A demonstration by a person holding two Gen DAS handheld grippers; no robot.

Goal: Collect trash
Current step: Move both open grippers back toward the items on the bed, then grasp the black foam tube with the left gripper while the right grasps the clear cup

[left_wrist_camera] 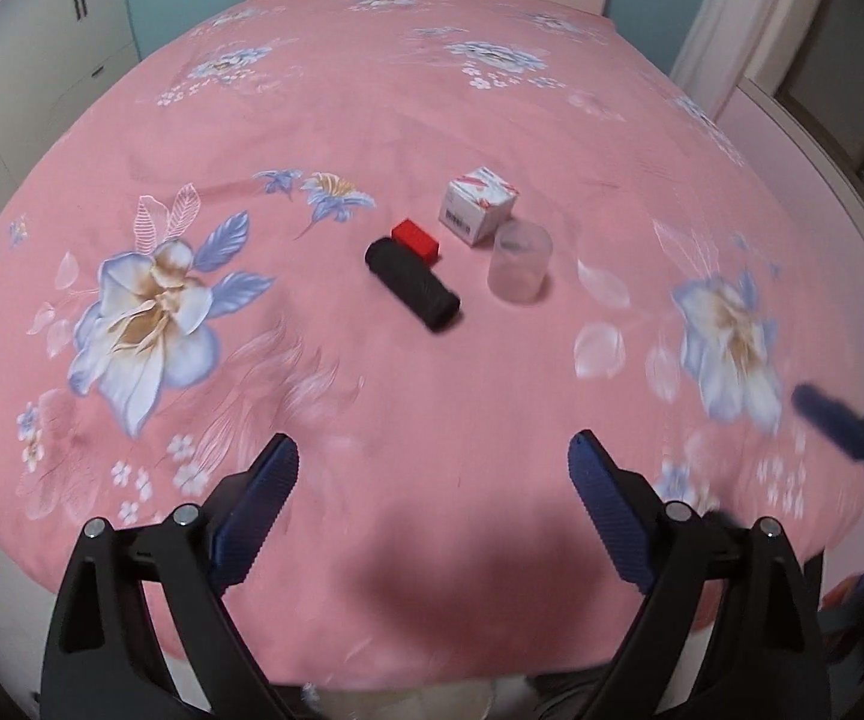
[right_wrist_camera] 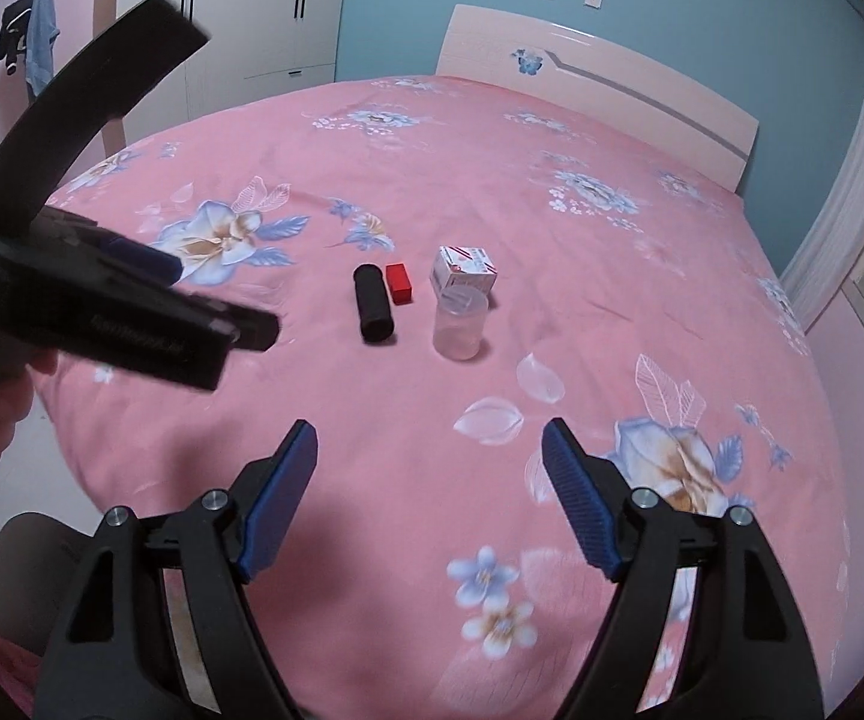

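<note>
Well apart from both empty, spread-jawed grippers, left and right, a black roll, red box, white carton and clear cup cluster on the bed.

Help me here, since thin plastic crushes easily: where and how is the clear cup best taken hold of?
Probably across the wall of the clear cup, low near its base, coming from above on its near side. It stands upright with the white box close behind, while the near side is bare bedspread. Close the tongs gently.
</note>
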